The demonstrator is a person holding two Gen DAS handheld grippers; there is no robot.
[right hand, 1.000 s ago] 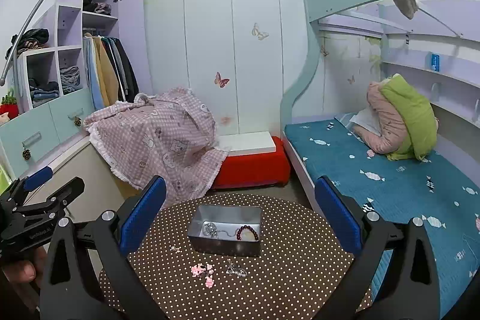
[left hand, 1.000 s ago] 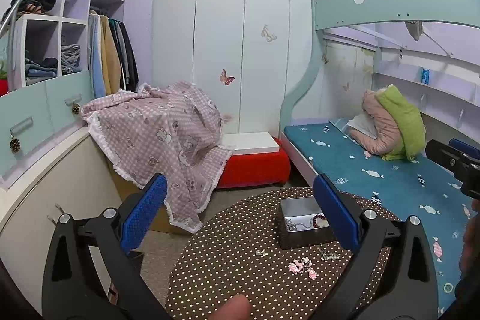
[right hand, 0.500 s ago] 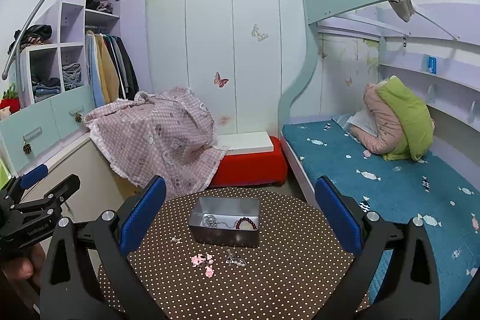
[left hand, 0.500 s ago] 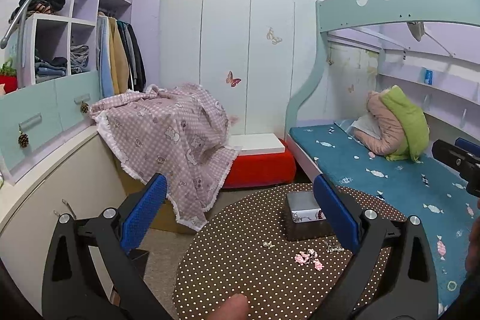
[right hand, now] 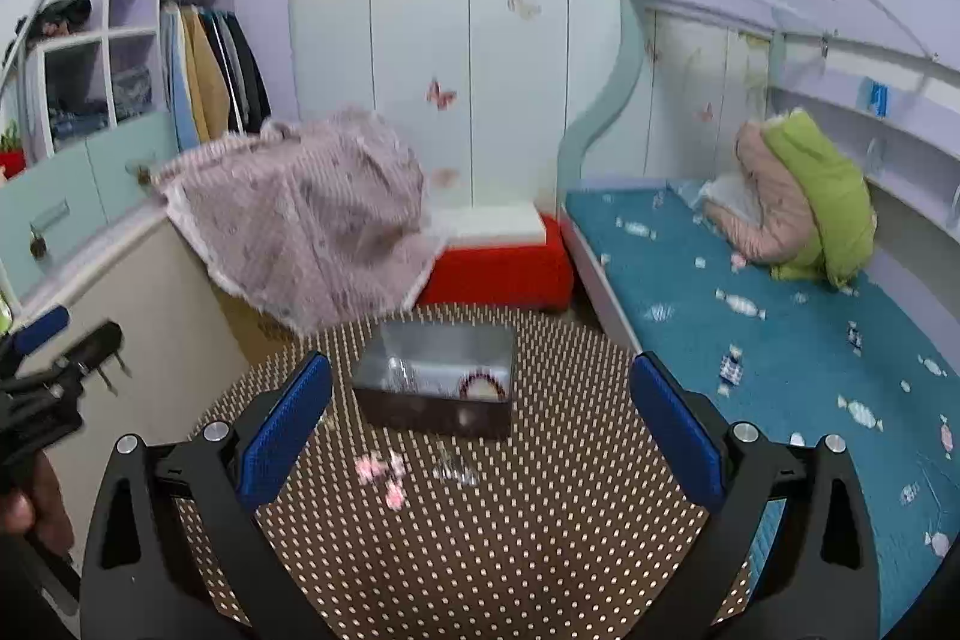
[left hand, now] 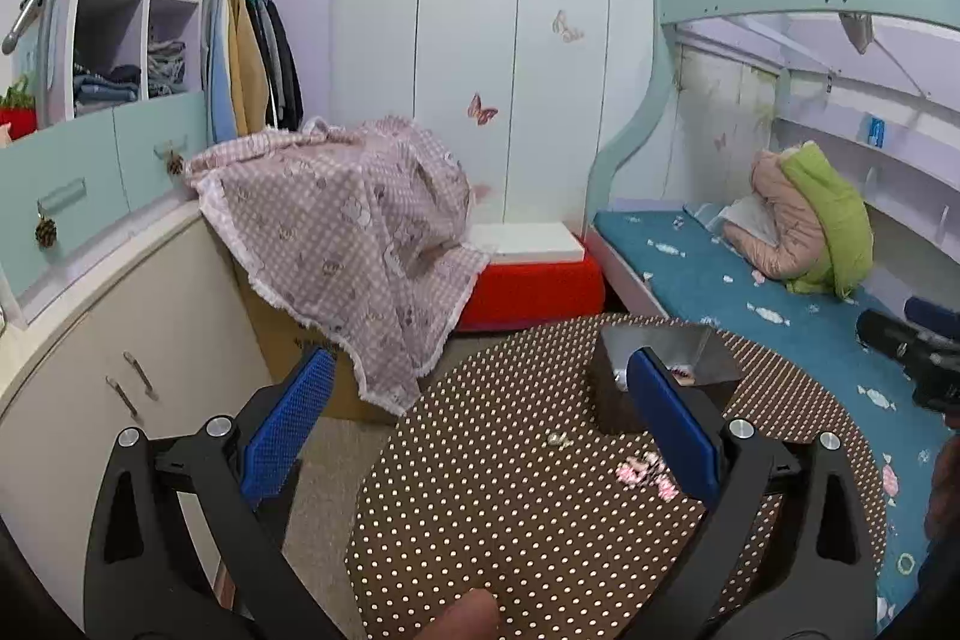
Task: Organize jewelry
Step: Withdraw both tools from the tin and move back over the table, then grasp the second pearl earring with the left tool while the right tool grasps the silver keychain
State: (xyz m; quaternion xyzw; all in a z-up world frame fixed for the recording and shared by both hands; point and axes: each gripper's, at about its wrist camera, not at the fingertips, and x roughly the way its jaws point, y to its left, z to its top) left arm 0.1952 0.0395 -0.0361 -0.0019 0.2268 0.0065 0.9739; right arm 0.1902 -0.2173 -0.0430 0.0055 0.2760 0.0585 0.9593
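A metal box [right hand: 438, 382] stands on the round brown polka-dot table [right hand: 510, 550]; it holds a dark red bead bracelet [right hand: 480, 385] and a silvery chain. In front of it lie a pink jewelry piece [right hand: 381, 469] and a small silver piece [right hand: 453, 466]. My right gripper [right hand: 480, 430] is open and empty, held above the table's near side. My left gripper [left hand: 480, 424] is open and empty, above the table's left part; the box [left hand: 660, 370], pink piece [left hand: 645, 472] and a small silver piece [left hand: 558, 439] show there.
A bed with a teal cover [right hand: 780, 340] runs along the table's right. A cabinet [left hand: 120, 352] stands left, with a pink checked cloth [left hand: 348, 232] draped beside it. A red and white stool [left hand: 528, 274] is behind the table.
Both grippers have drawn back and swung slightly left, so the table and box sit lower and smaller. The jewelry has not moved.
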